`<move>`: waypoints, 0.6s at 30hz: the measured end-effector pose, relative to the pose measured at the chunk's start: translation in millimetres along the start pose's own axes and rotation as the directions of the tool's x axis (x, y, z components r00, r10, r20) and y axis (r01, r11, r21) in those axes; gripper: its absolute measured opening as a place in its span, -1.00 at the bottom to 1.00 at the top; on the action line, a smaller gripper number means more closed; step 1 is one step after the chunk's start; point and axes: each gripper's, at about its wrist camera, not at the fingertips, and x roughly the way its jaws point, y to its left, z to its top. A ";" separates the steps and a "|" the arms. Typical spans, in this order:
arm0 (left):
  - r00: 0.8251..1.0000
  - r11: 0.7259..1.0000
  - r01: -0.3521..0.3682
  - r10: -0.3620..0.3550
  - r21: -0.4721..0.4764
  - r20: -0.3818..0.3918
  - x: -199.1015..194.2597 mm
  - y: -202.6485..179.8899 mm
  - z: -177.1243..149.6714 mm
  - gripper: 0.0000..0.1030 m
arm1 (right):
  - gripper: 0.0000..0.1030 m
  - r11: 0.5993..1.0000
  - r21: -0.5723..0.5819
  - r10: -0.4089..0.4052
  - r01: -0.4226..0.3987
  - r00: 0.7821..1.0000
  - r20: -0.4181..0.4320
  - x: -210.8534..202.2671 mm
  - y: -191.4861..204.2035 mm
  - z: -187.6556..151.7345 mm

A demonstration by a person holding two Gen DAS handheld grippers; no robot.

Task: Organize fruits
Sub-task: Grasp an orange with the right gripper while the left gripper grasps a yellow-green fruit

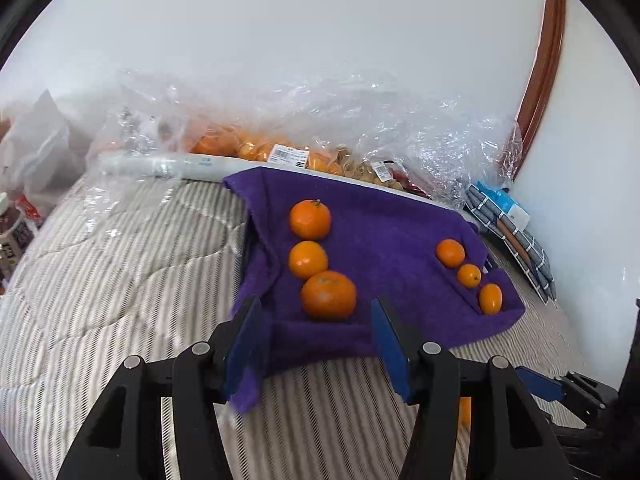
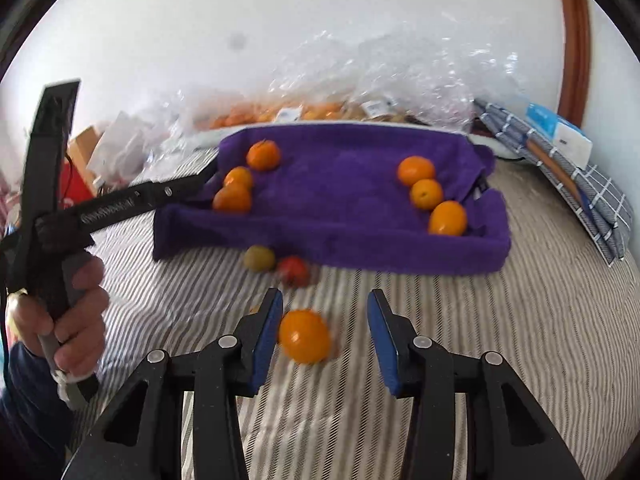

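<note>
A plain white wall (image 1: 320, 40) is seen behind a striped bedcover (image 1: 120, 260). A brown wooden frame (image 1: 548, 48), perhaps a door's, is set at the right, evenly lit.

Two rows of oranges (image 1: 310, 220) flank the towel (image 1: 384, 220).

Orange fruits (image 1: 328, 295), purple towel (image 1: 392, 220)

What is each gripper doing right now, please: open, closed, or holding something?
Left gripper: open, holding nothing, above the purple towel.
Right gripper: open, holding nothing; a loose orange lies between its fingers.
</note>
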 end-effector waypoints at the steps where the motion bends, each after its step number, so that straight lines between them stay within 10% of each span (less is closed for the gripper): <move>1: 1.000 1.000 -0.005 0.005 0.004 -0.001 -5.9 2.5 -2.2 0.06 | -0.19 1.000 -0.008 -0.003 0.003 1.000 -0.011 2.2 3.8 -4.4; 18: 0.997 0.998 -0.039 0.041 0.046 -0.058 -51.2 26.2 -34.9 0.06 | -0.37 0.999 0.022 -0.030 0.031 0.997 -0.077 26.6 -1.2 -18.1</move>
